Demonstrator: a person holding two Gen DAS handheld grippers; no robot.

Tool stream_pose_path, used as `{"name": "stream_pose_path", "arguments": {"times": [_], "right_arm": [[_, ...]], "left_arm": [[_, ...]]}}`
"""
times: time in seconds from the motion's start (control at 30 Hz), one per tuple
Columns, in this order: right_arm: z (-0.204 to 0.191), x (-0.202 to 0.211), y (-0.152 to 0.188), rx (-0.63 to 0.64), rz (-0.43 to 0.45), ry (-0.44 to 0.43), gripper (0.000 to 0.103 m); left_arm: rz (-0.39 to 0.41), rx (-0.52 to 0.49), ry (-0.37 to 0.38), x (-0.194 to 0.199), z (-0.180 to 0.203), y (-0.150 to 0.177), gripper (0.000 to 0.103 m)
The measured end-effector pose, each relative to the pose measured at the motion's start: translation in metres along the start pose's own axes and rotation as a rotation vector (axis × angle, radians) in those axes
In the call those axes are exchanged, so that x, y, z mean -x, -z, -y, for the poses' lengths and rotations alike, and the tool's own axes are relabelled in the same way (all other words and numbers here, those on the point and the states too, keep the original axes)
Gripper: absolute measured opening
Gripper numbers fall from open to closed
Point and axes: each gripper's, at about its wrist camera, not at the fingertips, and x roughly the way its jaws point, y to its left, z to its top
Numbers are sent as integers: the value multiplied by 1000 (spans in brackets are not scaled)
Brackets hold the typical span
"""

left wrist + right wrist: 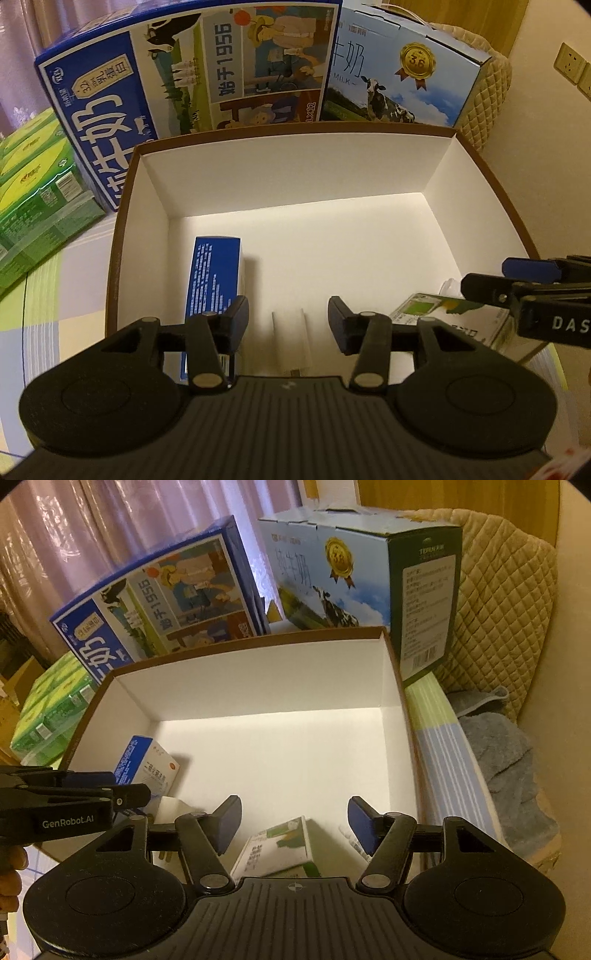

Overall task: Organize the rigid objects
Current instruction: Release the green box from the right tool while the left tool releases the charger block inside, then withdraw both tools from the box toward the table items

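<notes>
Both grippers hover over the white-lined box (295, 173), left gripper (288, 319) and right gripper (293, 823) both jaws apart, nothing held; blue carton (216, 273) inside at 9 o'clock, green-white carton (277, 849) at 5 o'clock.

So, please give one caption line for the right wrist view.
Open right gripper hovers over a green-and-white carton inside the white-lined box.
</notes>
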Motion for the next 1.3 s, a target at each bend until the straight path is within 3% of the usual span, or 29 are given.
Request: {"name": "stream_pose_path", "arguments": {"times": [0.7,1.3], "right_arm": [[-9,68,31,5,74,-16,61],[-14,131,79,-34,142,-35,61]], "left_arm": [[96,30,37,80,1,29,44],[191,81,32,160,-9,89,48]]}}
